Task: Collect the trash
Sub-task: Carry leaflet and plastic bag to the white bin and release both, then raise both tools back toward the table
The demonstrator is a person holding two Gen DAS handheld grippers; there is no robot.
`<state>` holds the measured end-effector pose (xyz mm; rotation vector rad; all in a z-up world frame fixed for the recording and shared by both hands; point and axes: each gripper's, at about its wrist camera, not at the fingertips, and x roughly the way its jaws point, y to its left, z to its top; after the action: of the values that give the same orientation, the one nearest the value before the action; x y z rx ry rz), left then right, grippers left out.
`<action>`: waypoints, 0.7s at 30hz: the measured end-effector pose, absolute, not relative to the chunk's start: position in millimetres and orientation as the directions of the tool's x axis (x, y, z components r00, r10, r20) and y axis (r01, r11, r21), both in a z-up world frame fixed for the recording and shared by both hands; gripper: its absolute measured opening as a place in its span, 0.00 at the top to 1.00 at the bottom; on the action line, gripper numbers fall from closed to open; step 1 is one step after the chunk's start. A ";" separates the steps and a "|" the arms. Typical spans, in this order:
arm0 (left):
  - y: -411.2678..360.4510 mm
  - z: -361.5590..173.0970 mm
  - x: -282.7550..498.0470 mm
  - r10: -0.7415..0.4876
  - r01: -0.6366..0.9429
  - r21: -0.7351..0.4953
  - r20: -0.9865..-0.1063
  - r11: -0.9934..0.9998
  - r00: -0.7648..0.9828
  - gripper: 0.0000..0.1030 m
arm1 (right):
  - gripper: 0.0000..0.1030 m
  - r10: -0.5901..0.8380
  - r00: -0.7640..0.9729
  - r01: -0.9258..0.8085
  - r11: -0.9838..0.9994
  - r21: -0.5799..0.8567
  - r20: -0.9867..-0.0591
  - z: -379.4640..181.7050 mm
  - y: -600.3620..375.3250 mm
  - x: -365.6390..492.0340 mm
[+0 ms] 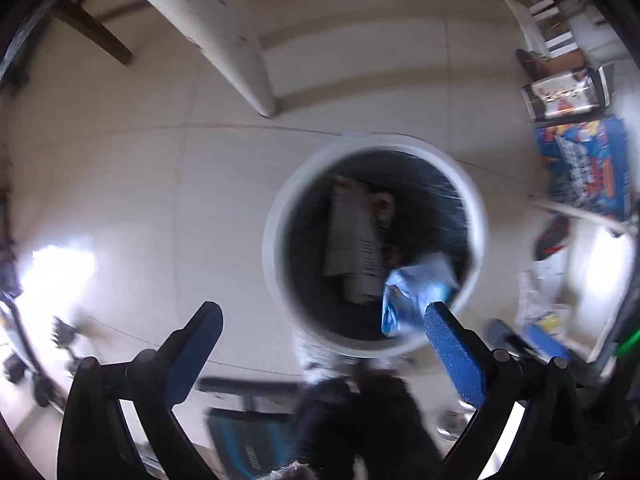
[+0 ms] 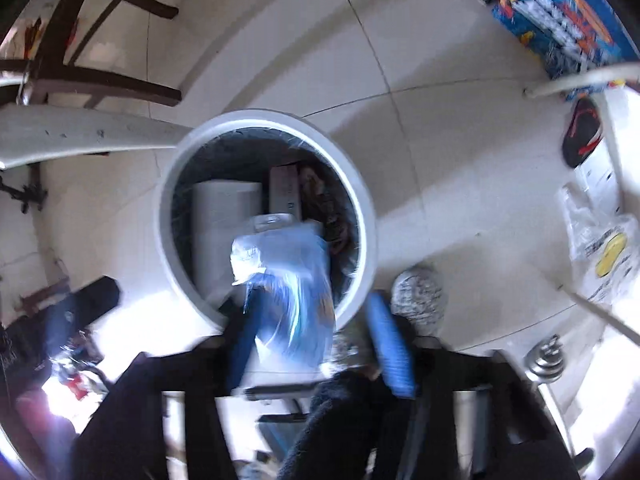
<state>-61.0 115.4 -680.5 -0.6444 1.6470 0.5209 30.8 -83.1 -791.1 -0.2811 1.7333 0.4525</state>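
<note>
bin (image 2: 370, 236): white round can on the floor tiles, cardboard already inside.
wrapper (image 2: 288, 280): blue-white plastic, over the bin mouth, free of the pads.
right gripper (image 2: 320, 344): jaws apart, empty; hold over the rim till it lands.
left gripper (image 1: 320, 352): wide, empty.

Smooth white plastic bin rim (image 2: 368, 216), glossy crinkled blue plastic wrapper (image 2: 288, 280), matt cardboard (image 1: 352, 236) inside, glossy pale floor tiles (image 1: 160, 184), dark wooden chair legs (image 2: 104, 80) upper left.

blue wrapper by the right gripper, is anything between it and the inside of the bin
Nothing visible does. The blue wrapper hangs over the white bin's open mouth, between the right gripper's open pads, with only earlier boxes lying below.
</note>
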 end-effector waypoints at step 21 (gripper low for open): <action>100.5 -585.2 -107.5 -0.013 -0.664 0.061 -0.994 0.745 -0.106 0.00 | 0.00 -0.013 -0.098 -0.516 0.855 0.040 -0.995 -700.2 -72.2 -8.9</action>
<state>-107.5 100.5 -585.2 -0.5583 1.5985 0.6003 -8.9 -72.2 -700.2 -0.4210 1.6263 0.4438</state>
